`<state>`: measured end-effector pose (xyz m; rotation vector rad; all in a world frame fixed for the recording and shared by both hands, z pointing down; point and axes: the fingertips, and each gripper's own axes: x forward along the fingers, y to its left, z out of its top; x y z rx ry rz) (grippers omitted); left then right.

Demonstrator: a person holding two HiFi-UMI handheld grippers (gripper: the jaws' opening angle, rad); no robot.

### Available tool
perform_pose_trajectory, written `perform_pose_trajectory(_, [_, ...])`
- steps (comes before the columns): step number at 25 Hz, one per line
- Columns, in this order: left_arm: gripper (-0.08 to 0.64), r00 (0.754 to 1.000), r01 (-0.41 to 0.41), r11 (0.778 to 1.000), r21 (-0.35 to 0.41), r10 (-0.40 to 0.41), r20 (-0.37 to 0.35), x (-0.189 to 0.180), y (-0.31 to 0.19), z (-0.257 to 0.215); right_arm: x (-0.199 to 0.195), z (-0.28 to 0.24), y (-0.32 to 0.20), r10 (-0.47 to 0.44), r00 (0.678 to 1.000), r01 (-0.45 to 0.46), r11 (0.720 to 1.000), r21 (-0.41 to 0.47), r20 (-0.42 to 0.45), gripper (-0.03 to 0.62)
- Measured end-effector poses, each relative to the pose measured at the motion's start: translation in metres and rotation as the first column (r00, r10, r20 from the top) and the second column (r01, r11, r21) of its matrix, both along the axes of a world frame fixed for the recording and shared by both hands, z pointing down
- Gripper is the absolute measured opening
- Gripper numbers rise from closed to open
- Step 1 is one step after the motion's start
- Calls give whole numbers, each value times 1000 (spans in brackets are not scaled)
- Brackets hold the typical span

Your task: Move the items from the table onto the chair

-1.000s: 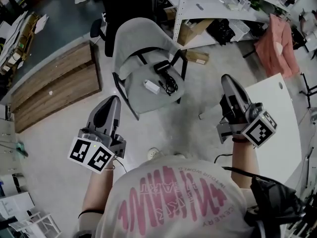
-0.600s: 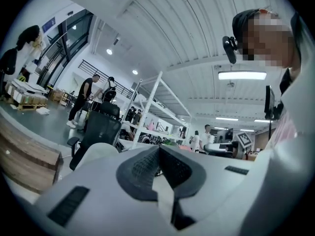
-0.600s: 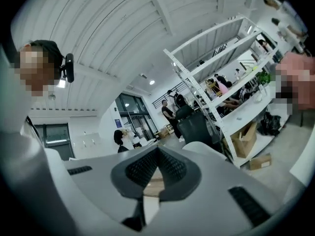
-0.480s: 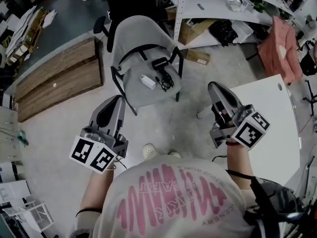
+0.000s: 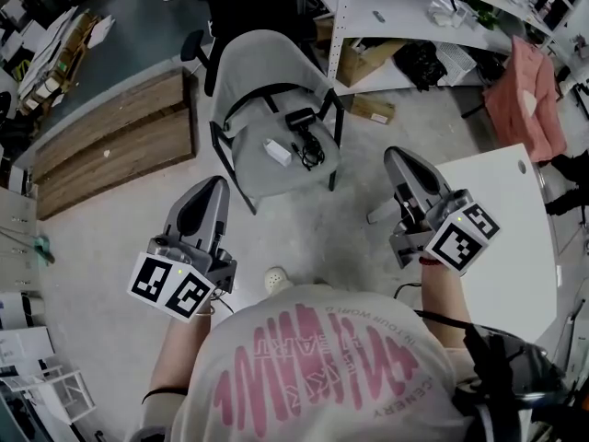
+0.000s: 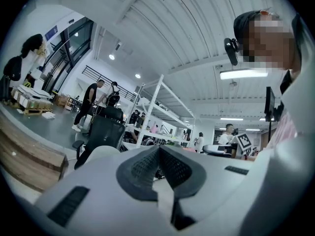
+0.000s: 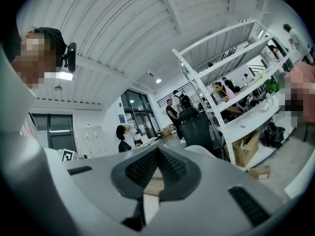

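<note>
The person holds both tools low in front of the body, tips pointing forward. The left tool (image 5: pixel 212 188) has its jaws pressed together with nothing between them, as its own view shows, where the ribbed pads (image 6: pixel 147 166) meet along the centre line. The right tool (image 5: pixel 397 157) is likewise closed tight and empty, its dark pads (image 7: pixel 172 167) touching at the tip.

Ahead of both tool tips, and between their lines of aim, stands the grey chair (image 5: pixel 267 63). On its seat lie a small white adapter (image 5: pixel 277 152) and, just beside it on the side nearer the right tool, a black corded item (image 5: pixel 306 144). Neither tool touches the chair or anything on it; both hang well short of the seat.

The white desk (image 5: pixel 515 219) lies to the outer side of the right tool, its near corner close beside that tool. Beyond the right tool's tip rises a white shelf rack (image 5: pixel 342 26) holding a cardboard box (image 5: pixel 363 58). Wooden boards (image 5: pixel 110 145) lie on the floor ahead of the left tool, off to its outer side.
</note>
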<state>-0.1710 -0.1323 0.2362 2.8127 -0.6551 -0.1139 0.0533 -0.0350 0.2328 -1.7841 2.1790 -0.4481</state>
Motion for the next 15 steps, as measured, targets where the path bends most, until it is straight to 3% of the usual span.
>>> perform_pose_trajectory(15, [11, 1000, -8, 1000, -6, 8, -10, 3, -16, -2, 3, -3, -11, 6, 1000, -6, 1000, -4, -12, 12])
